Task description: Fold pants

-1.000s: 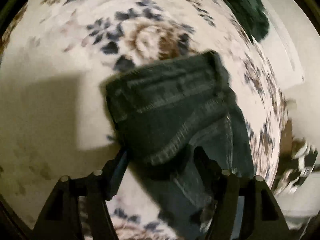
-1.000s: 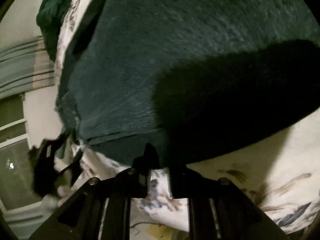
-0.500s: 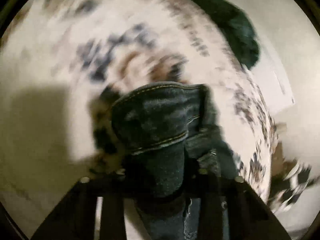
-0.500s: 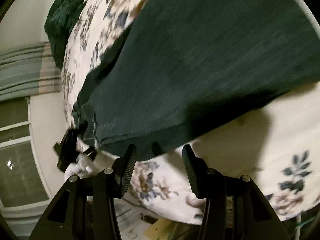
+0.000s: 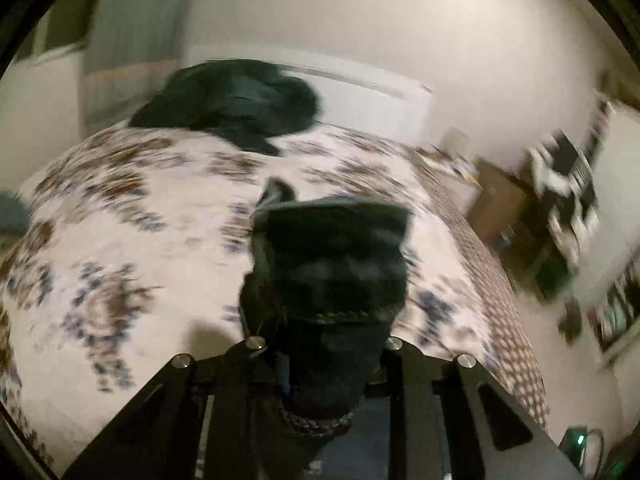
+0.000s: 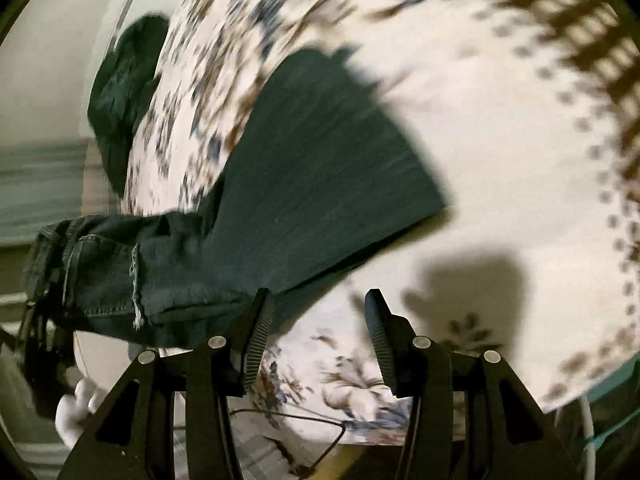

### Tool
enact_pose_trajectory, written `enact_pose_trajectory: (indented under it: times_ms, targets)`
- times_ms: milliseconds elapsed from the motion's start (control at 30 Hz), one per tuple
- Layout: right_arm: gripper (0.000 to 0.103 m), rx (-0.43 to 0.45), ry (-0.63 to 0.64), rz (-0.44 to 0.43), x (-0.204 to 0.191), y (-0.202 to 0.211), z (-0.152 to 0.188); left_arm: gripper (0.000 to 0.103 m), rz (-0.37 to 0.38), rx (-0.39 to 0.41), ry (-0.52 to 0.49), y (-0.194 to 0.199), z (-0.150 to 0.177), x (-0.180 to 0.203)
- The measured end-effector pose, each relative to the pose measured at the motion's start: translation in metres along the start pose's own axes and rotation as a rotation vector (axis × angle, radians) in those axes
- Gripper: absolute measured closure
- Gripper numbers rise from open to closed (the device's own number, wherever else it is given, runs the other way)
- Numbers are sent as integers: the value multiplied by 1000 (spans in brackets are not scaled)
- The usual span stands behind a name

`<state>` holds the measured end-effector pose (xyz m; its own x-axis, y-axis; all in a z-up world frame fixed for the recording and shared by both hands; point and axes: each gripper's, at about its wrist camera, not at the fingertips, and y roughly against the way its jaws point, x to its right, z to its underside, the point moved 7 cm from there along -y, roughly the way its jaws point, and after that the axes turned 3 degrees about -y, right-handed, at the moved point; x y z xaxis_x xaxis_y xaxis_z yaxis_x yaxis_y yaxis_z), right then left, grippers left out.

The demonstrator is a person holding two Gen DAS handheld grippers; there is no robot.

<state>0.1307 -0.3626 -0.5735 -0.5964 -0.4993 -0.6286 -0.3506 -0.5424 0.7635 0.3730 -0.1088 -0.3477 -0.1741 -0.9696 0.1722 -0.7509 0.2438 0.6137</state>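
Lifting dark denim jeans [image 5: 328,264] by one end, bunched and pinched between the closing jaws of the left gripper [image 5: 324,376]; a second ago spread wide over cloth lying flat. Right gripper [image 6: 316,340] now parted and empty, just beside the jeans' edge. Far end draped across a floral bedspread [image 5: 120,208]. Probably the start of a fold-over. Beyond, a dark green garment [image 5: 236,104] heaped by a white headboard [image 5: 360,84] and pale wall.
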Motion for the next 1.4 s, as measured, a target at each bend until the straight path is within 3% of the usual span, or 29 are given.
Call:
enact_pose_trajectory:
  times_ms: [133,267,433,500,567,667,700,733,800,867,1000,1167,1267,1300,1333,1367,1400]
  targets:
    - [53,97,-90,2,42,53,-23,88,90,-115,-144,-38,43,98]
    - [53,177,-141,33,80,96,-41,88,127,-261,-319,-78,117,177]
    - [53,235,-163,82,114,134,-61,86,29,-374,-503,-99,169,208]
    - [38,238,-155,102,122,143,-70,83,-13,-384,-550,-97,171,209]
    - [31,229,-134,114,124,144,-79,81,-25,-415,-562,-93,173,209]
    - [20,209,-81,121,114,138,-94,76,15,-464,-515,-86,170,199]
    - [14,202,-67,111,107,134,-99,65,38,-472,-498,-85,170,195]
    - [12,191,-49,96,98,129,-104,44,77,-481,-483,-84,169,193]
    - [9,168,-1,67,77,120,-115,22,123,-511,-486,-79,174,196]
    - [9,152,47,64,58,111,-124,22,186,-560,-445,-71,176,198]
    - [8,104,119,33,20,93,-134,22,233,-563,-266,-48,157,171]
    - [5,-71,178,-28,-22,40,-127,22,128,-553,-6,-52,129,74]
    - [5,-171,177,19,-21,-2,-120,22,32,-578,123,-69,125,9]
    - [9,-210,154,37,-18,-14,-117,22,17,-578,152,-72,123,-4]
    - [19,-239,126,20,-17,-24,-112,22,3,-580,192,-76,123,-19]
    - [58,-240,111,-11,-19,-29,-107,22,1,-578,224,-79,123,-29]
    - [85,-231,130,-6,-22,-31,-103,22,-1,-579,257,-82,125,-38]
